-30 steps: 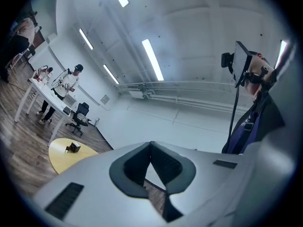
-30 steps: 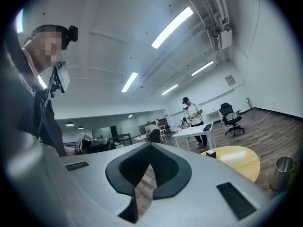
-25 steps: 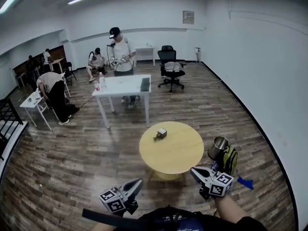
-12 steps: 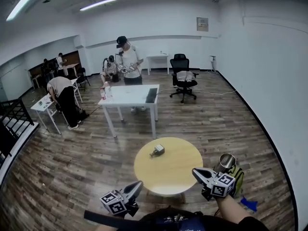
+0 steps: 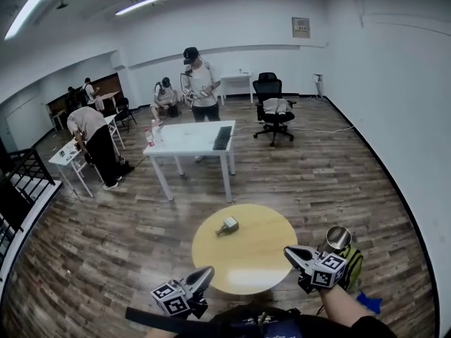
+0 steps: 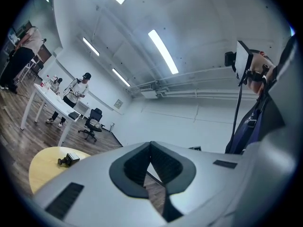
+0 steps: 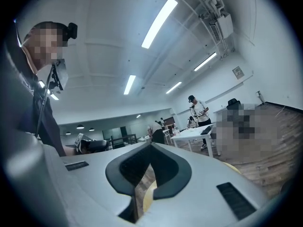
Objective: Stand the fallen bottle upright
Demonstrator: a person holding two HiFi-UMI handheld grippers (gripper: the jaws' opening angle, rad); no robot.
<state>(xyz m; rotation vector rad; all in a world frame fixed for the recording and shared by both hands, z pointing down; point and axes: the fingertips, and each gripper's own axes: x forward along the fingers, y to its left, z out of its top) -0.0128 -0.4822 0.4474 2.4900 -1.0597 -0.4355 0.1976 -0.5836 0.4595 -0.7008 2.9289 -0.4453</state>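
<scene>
A small squarish bottle (image 5: 227,225) with a dark cap lies on its side on the round yellow table (image 5: 246,266), left of the middle. It also shows small at the left of the left gripper view as the bottle (image 6: 68,160) on the table (image 6: 40,169). My left gripper (image 5: 206,273) hangs at the table's near left edge, shut and empty; up close the left gripper (image 6: 150,144) has its pads meeting. My right gripper (image 5: 291,252) is at the near right edge, also shut and empty, as the right gripper (image 7: 151,145) shows. Both are well short of the bottle.
A steel cup (image 5: 338,238) sits on a green bag (image 5: 352,266) on the floor right of the table. Beyond stand a white desk (image 5: 190,138), an office chair (image 5: 273,108) and several people. A black railing (image 5: 17,182) is at the far left.
The round table and bottle have come nearer and lower in the head view. Both grippers now reach its near edge, still shut.
</scene>
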